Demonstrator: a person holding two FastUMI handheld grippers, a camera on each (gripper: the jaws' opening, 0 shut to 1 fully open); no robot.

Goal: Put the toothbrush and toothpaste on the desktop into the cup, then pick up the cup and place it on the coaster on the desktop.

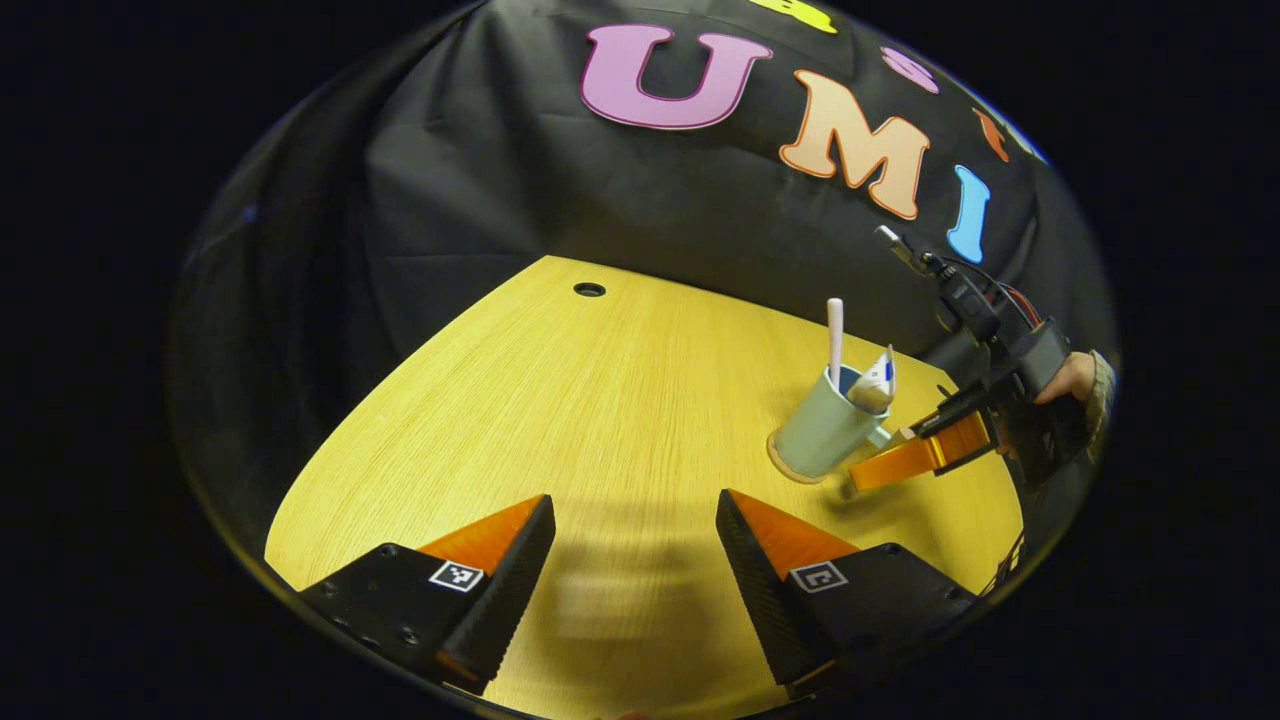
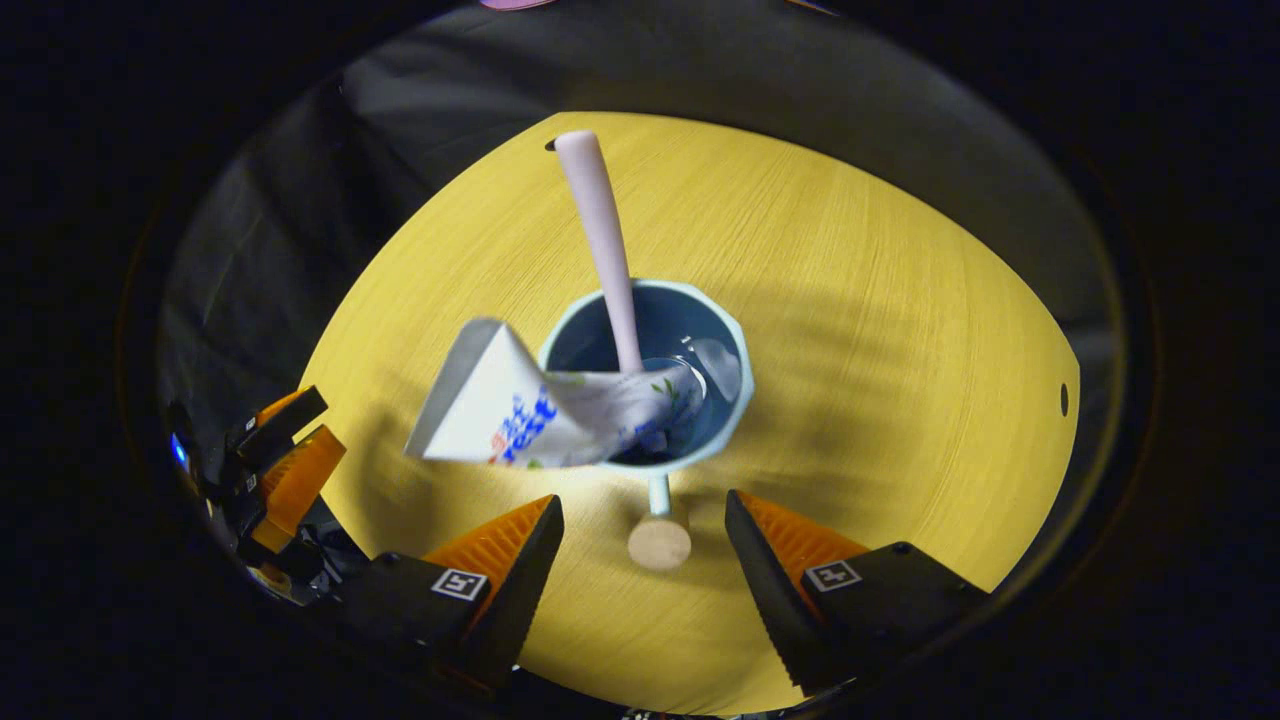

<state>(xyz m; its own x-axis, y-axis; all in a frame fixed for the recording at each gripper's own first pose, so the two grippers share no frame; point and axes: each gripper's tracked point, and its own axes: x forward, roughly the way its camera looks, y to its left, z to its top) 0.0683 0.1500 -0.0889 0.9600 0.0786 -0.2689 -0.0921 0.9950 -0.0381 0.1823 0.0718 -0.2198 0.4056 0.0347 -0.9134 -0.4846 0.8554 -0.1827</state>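
A pale green cup (image 1: 825, 430) stands on a round tan coaster (image 1: 785, 468) on the right part of the yellow wooden desktop (image 1: 560, 400). A white toothbrush (image 1: 835, 335) and a toothpaste tube (image 1: 878, 380) stick out of it. In the right gripper view I look down into the cup (image 2: 725, 330), with the toothbrush (image 2: 600, 240) upright and the toothpaste tube (image 2: 520, 410) leaning over the rim. My right gripper (image 2: 640, 515) is open, its fingers on either side of the cup's knobbed handle (image 2: 660, 540) without touching it. My left gripper (image 1: 632, 520) is open over bare desktop.
A hand (image 1: 1070, 378) holds the right gripper (image 1: 900, 465) beside the cup. A small dark hole (image 1: 589, 290) sits near the desk's far edge. The left gripper (image 2: 290, 470) appears at the left of the right gripper view. Black cloth wall stands behind the desk.
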